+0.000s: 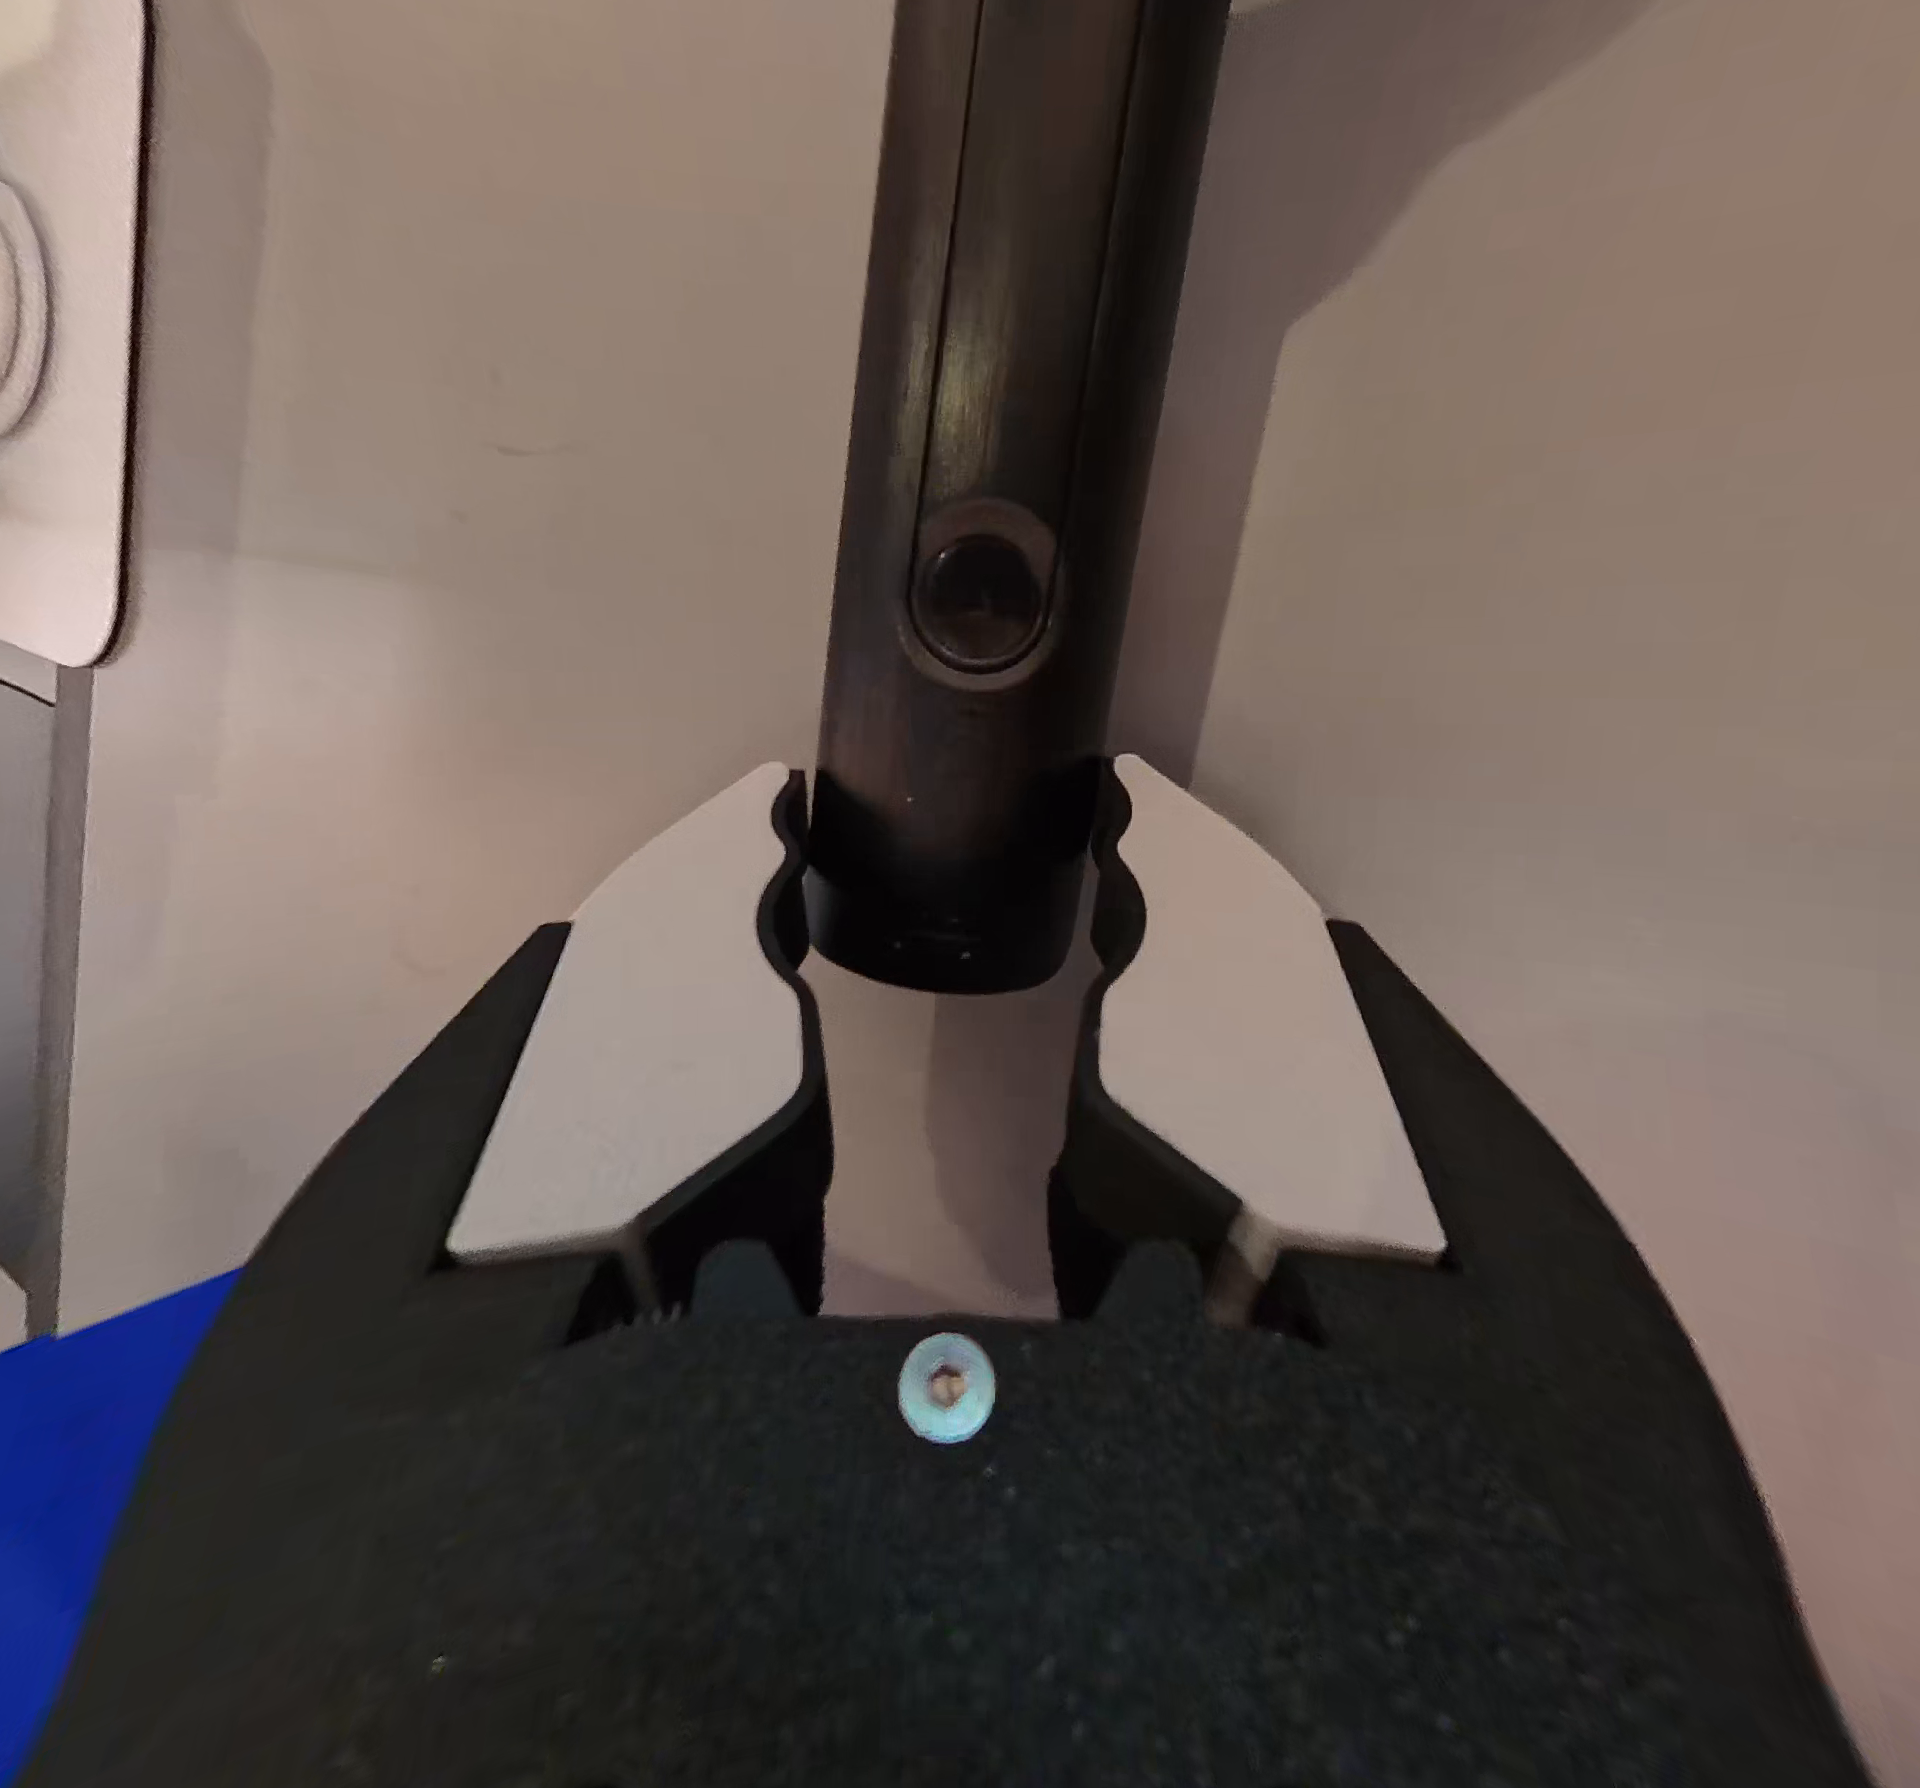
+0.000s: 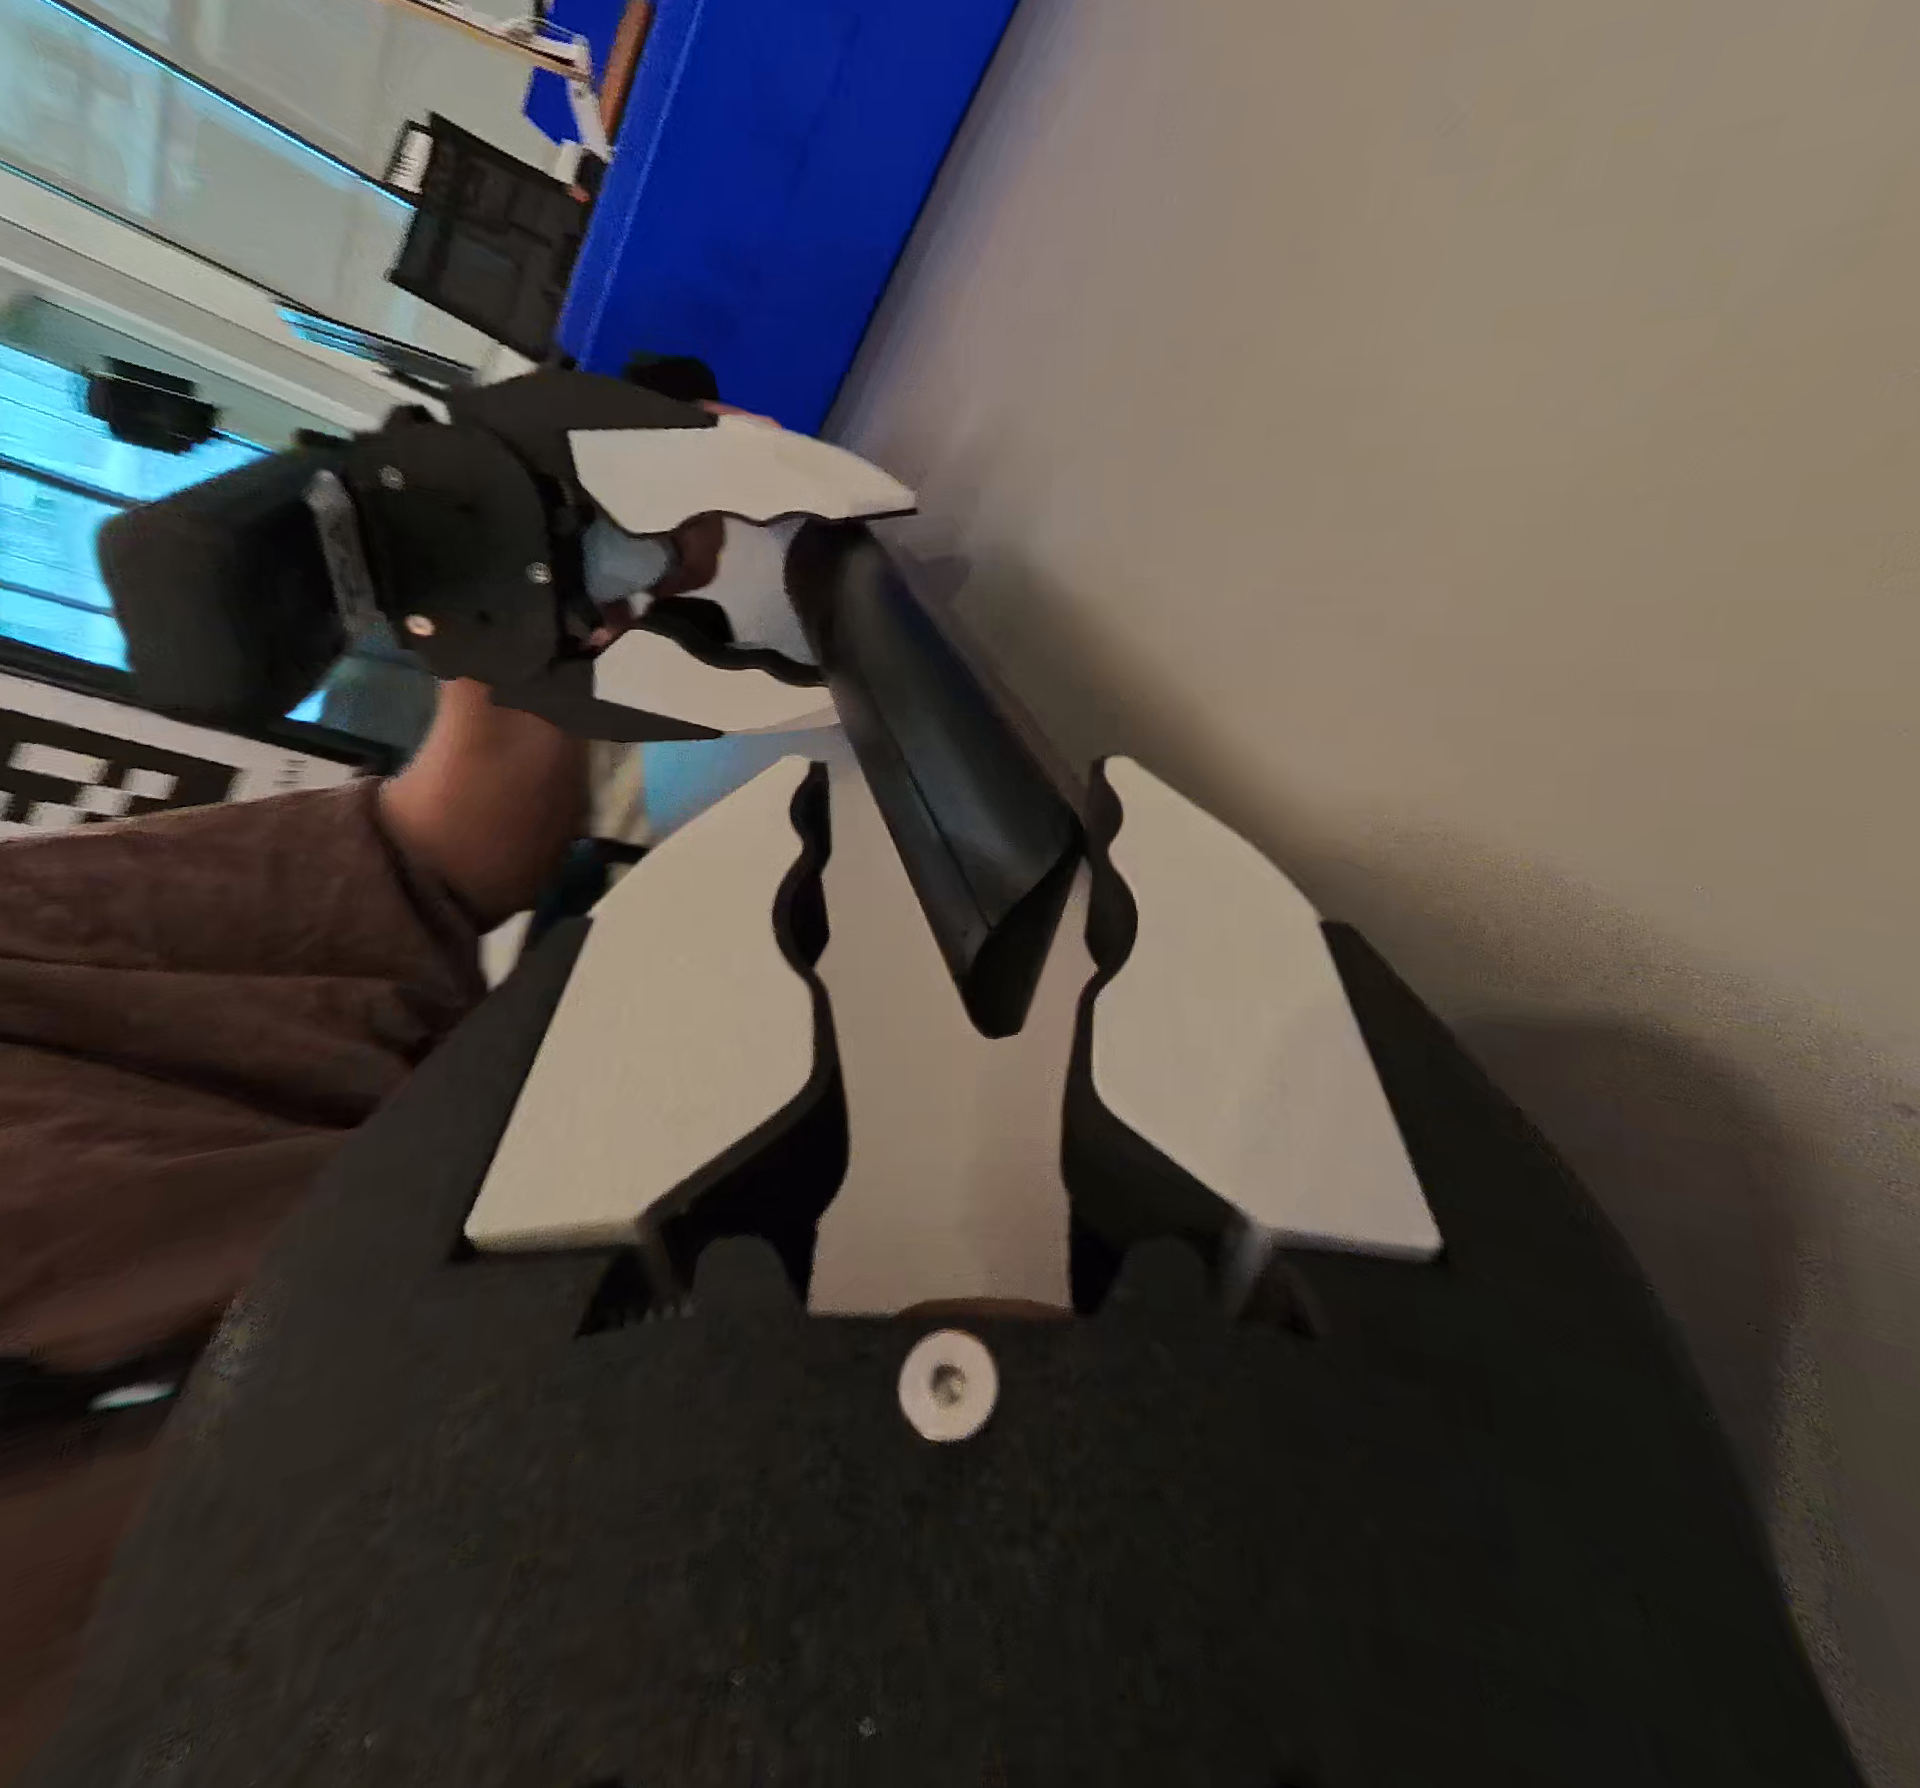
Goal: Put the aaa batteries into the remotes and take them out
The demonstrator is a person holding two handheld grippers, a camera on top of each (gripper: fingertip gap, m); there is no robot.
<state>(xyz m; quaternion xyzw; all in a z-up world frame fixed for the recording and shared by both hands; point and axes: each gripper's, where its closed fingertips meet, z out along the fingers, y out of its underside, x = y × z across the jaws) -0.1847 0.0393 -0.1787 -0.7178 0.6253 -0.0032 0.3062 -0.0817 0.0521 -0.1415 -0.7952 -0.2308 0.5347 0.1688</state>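
Observation:
A long black remote [image 1: 997, 336] lies on the white table, with a narrow panel and a round recess [image 1: 982, 595] facing up. My left gripper [image 1: 951, 855] is shut on its near end, both fingers pressing its sides. In the right wrist view the left gripper [image 2: 862, 611] holds the far end of the remote [image 2: 935, 741]. My right gripper [image 2: 951, 824] is open around the other end; the remote touches only the right-hand finger [image 2: 1195, 959], with a gap to the other. No batteries are in view.
A blue box [image 2: 810, 128] stands on the table beyond the left gripper; its corner also shows in the left wrist view [image 1: 104, 1426]. A white card [image 1: 62, 284] lies at the left. A hand and brown sleeve [image 2: 208, 1011] hold the left gripper. The gap from one gripper's tips to the other's is roughly 12 centimetres.

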